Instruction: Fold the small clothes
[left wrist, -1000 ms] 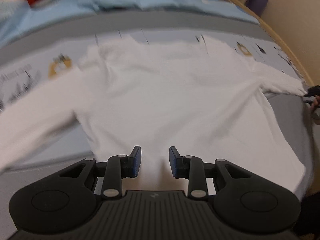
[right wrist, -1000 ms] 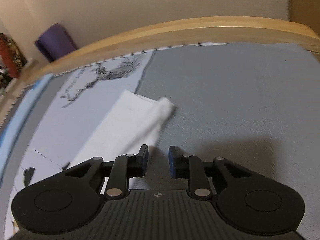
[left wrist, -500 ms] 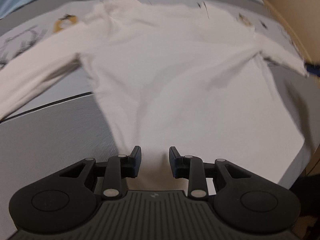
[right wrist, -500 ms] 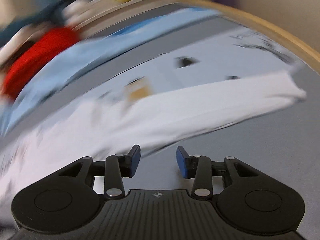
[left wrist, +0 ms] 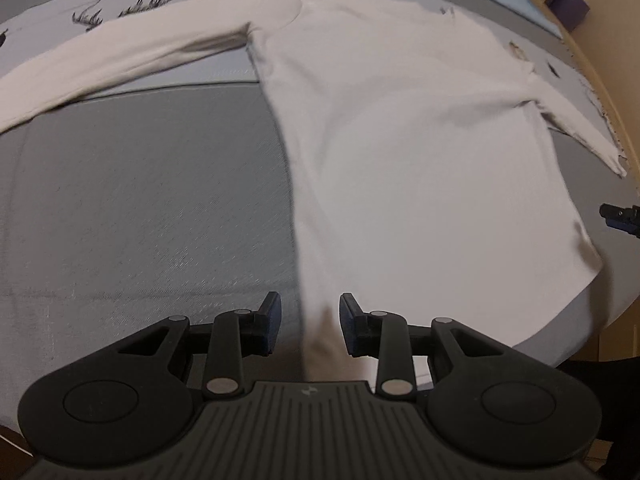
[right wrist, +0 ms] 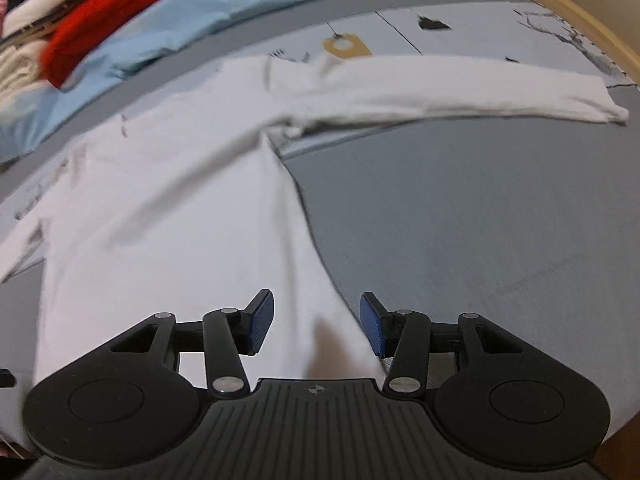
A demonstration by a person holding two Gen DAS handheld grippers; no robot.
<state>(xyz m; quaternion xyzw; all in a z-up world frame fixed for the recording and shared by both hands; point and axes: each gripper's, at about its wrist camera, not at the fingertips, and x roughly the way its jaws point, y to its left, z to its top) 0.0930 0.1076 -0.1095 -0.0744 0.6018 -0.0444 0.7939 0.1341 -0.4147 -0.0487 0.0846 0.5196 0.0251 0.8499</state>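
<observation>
A white long-sleeved shirt (left wrist: pixel 400 140) lies flat on the grey bed cover, both sleeves spread out. It also shows in the right wrist view (right wrist: pixel 168 216). My left gripper (left wrist: pixel 310 324) is open and empty at the shirt's bottom left hem corner. My right gripper (right wrist: pixel 316 324) is open and empty at the bottom right hem corner; the hem edge runs between its jaws. The right gripper's tip shows at the right edge of the left wrist view (left wrist: pixel 620 218).
A light blue cloth (right wrist: pixel 192 12) and a red garment (right wrist: pixel 104 12) lie at the far side of the bed, with a pile of other clothes (right wrist: pixel 24 40). A wooden bed rim (right wrist: pixel 592 16) curves along the right. A patterned sheet (left wrist: pixel 132 0) lies under the sleeves.
Both grippers have moved toward the shirt's bottom hem. The right one has swung from the right sleeve's cuff to the bottom right corner and opened wider. The left has shifted left to the bottom left corner.
</observation>
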